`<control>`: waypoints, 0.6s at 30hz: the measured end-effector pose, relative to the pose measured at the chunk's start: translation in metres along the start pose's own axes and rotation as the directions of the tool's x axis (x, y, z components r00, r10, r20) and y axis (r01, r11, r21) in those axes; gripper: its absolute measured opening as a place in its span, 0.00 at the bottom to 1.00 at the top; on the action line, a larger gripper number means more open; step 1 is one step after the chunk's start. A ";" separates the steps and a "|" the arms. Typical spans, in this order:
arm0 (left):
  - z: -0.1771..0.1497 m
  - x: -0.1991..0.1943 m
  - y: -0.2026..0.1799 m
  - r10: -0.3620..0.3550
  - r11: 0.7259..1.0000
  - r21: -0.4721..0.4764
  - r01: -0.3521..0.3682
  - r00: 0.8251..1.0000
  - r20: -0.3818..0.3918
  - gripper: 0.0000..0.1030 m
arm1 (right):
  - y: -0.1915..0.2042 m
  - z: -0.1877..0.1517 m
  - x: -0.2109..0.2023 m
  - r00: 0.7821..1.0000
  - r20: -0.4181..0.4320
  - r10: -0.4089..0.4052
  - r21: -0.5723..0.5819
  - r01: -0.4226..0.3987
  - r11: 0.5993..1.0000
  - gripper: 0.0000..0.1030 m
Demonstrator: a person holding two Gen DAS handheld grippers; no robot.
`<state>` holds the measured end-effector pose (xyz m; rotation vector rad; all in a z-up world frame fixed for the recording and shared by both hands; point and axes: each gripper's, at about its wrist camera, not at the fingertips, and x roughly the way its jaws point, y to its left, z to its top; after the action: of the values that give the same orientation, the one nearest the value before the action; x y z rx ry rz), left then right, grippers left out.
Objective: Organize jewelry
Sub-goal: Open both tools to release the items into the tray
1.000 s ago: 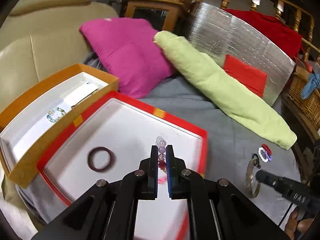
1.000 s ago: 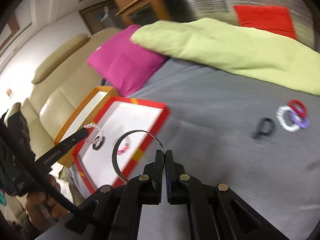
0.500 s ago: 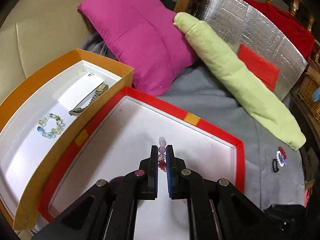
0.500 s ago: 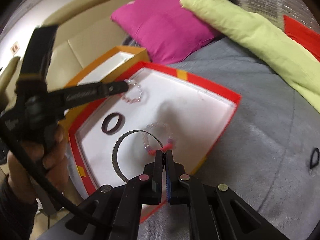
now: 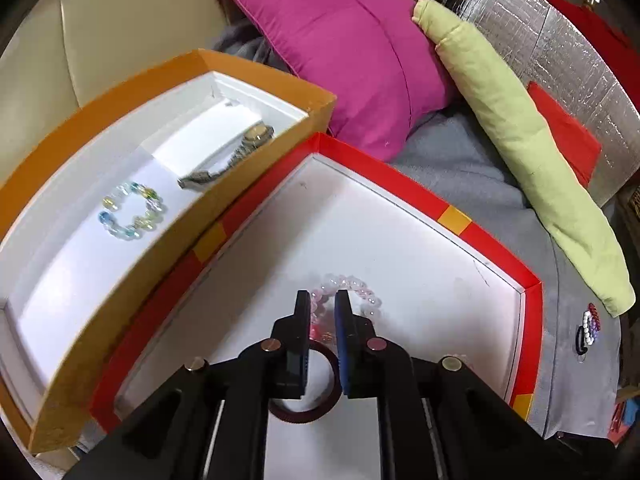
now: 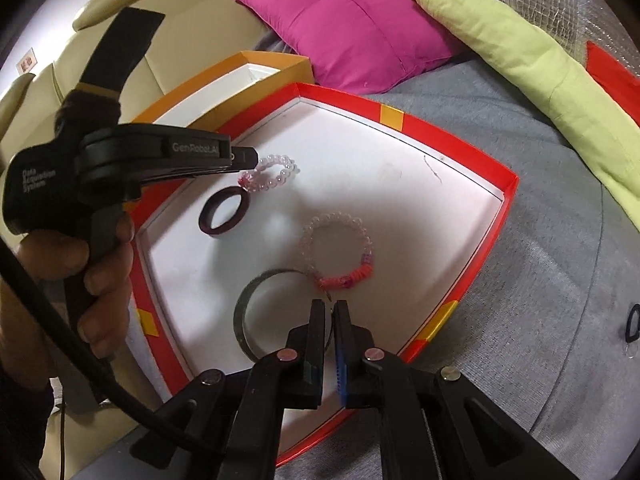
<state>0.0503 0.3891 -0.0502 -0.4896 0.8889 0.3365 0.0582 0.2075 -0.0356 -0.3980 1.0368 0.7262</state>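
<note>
A red-rimmed white tray [image 5: 452,218] lies on the grey bedcover. My left gripper [image 5: 322,300] hangs low over it, jaws opening. A clear pink bead bracelet [image 5: 360,292] lies on the tray floor, one end between the parted pads. A dark maroon bangle [image 5: 304,412] sits just under the fingers. In the right wrist view my right gripper [image 6: 330,306] is at the tray's near side, jaws opening a crack. The thin metal cuff bangle [image 6: 242,316] rests on the tray, its end in that gap. A clear bracelet with coral beads [image 6: 340,252] lies just ahead.
An orange box [image 5: 120,272] beside the tray holds a pale bead bracelet [image 5: 132,210] and a watch [image 5: 236,156]. A magenta pillow [image 5: 352,48] and a green roll [image 5: 520,132] lie behind. Small bracelets [image 5: 588,324] and a black hair tie [image 6: 632,322] rest on the bedcover.
Both grippers came down over the red tray. The pink bracelet and the metal cuff now rest on its floor, and both pairs of jaws have parted slightly.
</note>
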 end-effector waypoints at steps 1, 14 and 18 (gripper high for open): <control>0.001 -0.004 0.000 0.001 1.000 -0.002 -0.001 1.000 0.010 0.24 | 0.000 0.000 -0.002 1.000 0.005 -0.001 0.004 0.001 1.000 0.07; -0.038 -0.078 -0.062 -0.064 0.996 0.072 0.053 0.986 0.156 0.62 | -0.076 -0.042 -0.075 0.989 0.143 -0.026 0.210 -0.005 0.978 0.26; -0.080 -0.091 -0.120 -0.154 0.976 0.173 0.130 0.979 0.131 0.63 | -0.119 -0.082 -0.103 0.980 0.173 -0.102 0.288 0.049 0.956 0.61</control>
<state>0.0016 0.2379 0.0122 -0.3692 0.7303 0.1632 0.0585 0.0365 0.0132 -0.1187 0.9260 0.5254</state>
